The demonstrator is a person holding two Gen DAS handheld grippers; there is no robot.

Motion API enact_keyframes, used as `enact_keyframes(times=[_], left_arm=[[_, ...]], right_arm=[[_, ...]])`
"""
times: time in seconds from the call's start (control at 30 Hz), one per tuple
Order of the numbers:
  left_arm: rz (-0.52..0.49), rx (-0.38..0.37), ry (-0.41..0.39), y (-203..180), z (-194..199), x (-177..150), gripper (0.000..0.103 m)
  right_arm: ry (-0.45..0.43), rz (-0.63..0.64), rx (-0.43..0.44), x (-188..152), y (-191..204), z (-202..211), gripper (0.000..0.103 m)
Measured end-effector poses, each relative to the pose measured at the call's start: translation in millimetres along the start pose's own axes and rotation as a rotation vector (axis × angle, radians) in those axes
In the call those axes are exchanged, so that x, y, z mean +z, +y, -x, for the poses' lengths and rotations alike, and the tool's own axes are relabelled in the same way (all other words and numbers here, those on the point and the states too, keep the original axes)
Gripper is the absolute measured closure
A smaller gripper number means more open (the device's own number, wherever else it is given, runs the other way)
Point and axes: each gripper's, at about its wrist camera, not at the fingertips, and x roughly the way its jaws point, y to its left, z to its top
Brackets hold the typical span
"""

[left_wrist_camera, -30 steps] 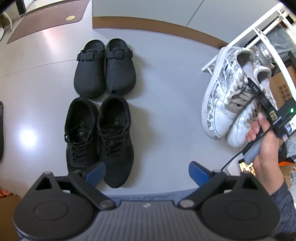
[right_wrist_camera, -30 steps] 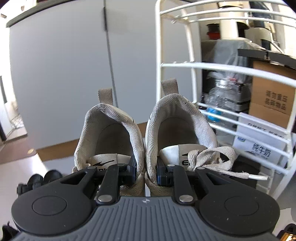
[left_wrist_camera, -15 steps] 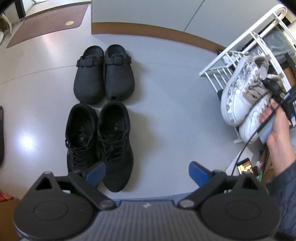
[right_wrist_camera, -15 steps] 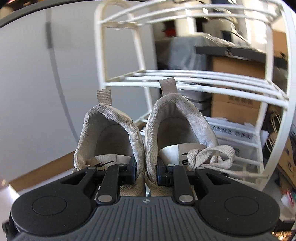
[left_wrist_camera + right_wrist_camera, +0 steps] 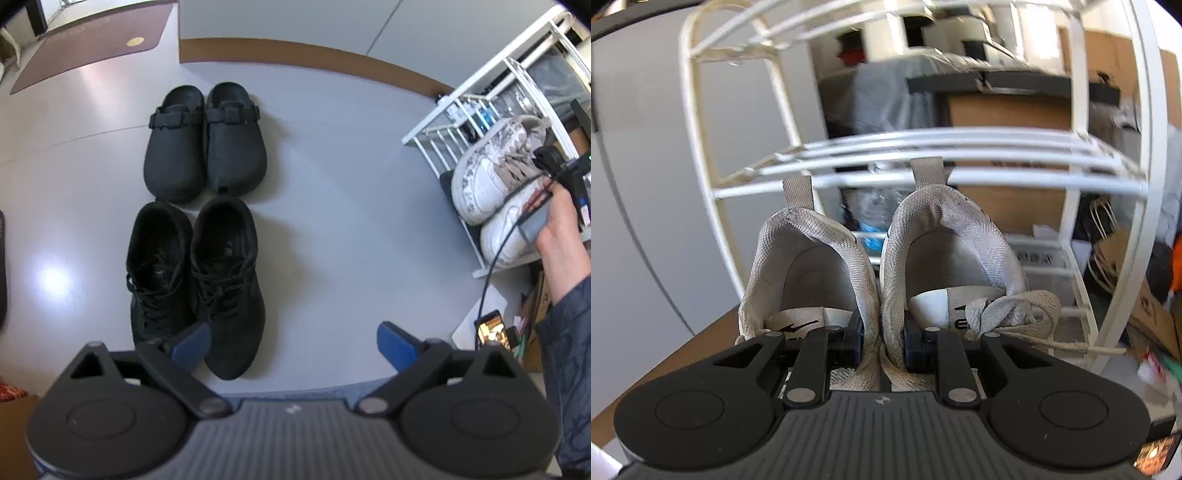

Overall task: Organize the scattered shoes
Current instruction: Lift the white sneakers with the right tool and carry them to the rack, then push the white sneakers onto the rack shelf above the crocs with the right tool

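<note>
Right gripper point(image 5: 881, 349): fingers nearly closed, pinching the inner collars of the white sneakers point(image 5: 886, 273) together, one finger inside each shoe. Pair hangs in air before the white wire rack point(image 5: 923, 155), heels toward its shelves. Only the left wrist view shows the right hand point(image 5: 557, 229) carrying them at the rack's lower tier. Left gripper point(image 5: 293, 345): fingers wide apart, holding nothing, above grey floor point(image 5: 332, 221). Black lace-ups point(image 5: 195, 280) and black clogs point(image 5: 205, 136) sit paired there.
</note>
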Motion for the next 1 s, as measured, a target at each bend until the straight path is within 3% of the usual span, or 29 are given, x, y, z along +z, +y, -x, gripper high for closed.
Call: enact_keyframes(times=[0.27, 0.6, 0.73, 1.0], left_arm=[[0.001, 0.006, 0.026, -2, -9, 0, 0.005], [0.012, 0.009, 0.063, -4, -19, -3, 0.005], [0.037, -0.013, 0.077, -1, -21, -3, 0.005], [0.037, 0.029, 0.139, 1, -43, -5, 0.005]], right_arm=[[-0.060, -0.030, -0.012, -1, -19, -2, 0.081], [-0.070, -0.096, -0.082, 27, -32, -44, 0.081], [-0.088, -0.122, -0.102, 36, -29, -57, 0.081], [-0.143, -0.179, -0.137, 47, -20, -78, 0.080]])
